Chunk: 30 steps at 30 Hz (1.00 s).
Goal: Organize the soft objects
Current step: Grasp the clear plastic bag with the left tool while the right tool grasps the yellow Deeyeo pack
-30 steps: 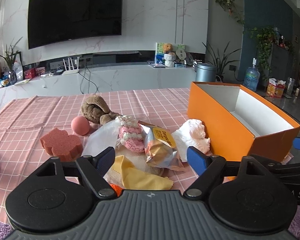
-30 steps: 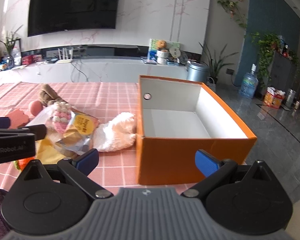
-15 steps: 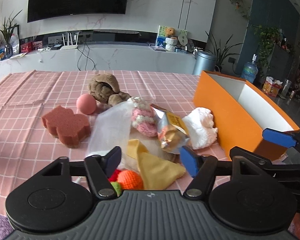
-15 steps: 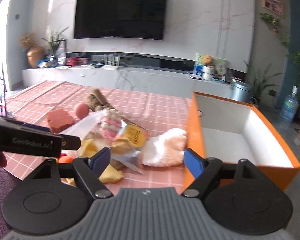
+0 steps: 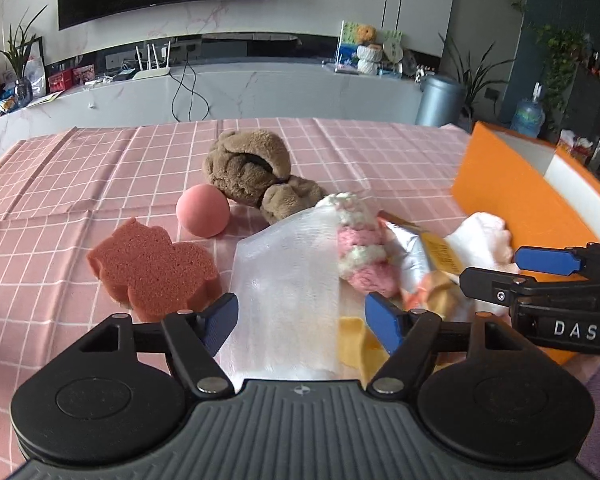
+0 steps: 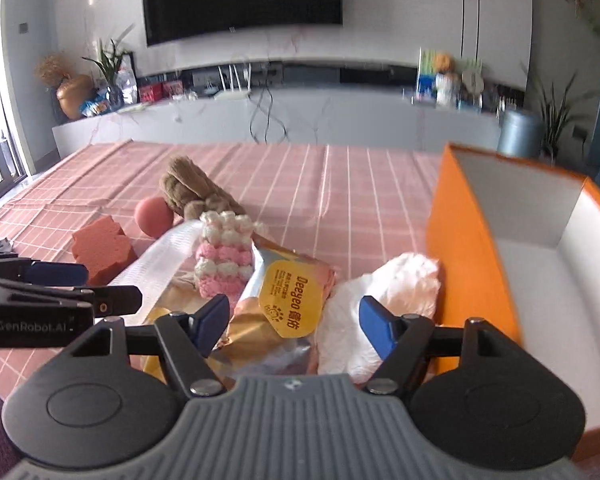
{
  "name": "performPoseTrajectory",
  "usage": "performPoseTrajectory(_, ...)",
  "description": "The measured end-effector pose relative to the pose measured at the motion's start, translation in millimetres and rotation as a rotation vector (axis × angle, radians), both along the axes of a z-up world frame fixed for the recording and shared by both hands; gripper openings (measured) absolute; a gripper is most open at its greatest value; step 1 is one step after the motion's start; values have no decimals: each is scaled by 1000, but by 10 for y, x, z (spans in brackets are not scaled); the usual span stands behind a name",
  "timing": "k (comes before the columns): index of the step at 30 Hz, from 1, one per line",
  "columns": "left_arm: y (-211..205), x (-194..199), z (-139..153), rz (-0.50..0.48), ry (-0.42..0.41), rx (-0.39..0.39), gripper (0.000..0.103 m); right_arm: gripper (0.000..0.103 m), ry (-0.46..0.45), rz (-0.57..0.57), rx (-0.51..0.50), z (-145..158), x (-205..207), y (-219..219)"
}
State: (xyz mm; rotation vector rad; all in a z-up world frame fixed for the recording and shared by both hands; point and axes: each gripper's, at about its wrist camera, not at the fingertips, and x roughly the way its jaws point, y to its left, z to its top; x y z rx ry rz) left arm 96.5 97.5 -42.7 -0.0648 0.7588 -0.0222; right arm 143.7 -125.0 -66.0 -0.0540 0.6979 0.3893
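A pile of soft things lies on the pink checked tablecloth: a clear plastic bag, a pink-and-white knitted piece, a foil snack packet, a white plush, a yellow cloth. Behind are a brown plush, a pink ball and a reddish sponge. My left gripper is open over the plastic bag. My right gripper is open over the snack packet and white plush. An open orange box stands at the right.
The right gripper's arm crosses the left wrist view at right; the left gripper's arm crosses the right wrist view at left. Beyond the table are a TV wall, a low white cabinet and plants.
Both grippers have moved forward and left, closer over the pile. The right view has swung from the box toward the soft things. Both stay open and empty.
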Motion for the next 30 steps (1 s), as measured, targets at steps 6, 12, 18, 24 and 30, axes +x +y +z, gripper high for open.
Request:
performPoseTrajectory(6, 162, 297, -206, 53, 87, -47, 82, 82, 125, -27, 51, -196, 402, 76)
performPoseTrajectory(12, 182, 373, -264, 42, 106, -72, 51, 71, 189, -6, 73, -319, 533, 141)
performPoseTrajectory(18, 174, 368, -268, 38, 102, -74, 29, 56, 161, 15, 40, -302, 506, 203)
performPoseTrajectory(24, 120, 296, -139, 37, 60, -26, 3, 44, 150, 25, 48, -229, 471, 143)
performPoseTrajectory(30, 89, 147, 147, 34, -10, -33, 2, 43, 90, 38, 71, -14, 327, 74)
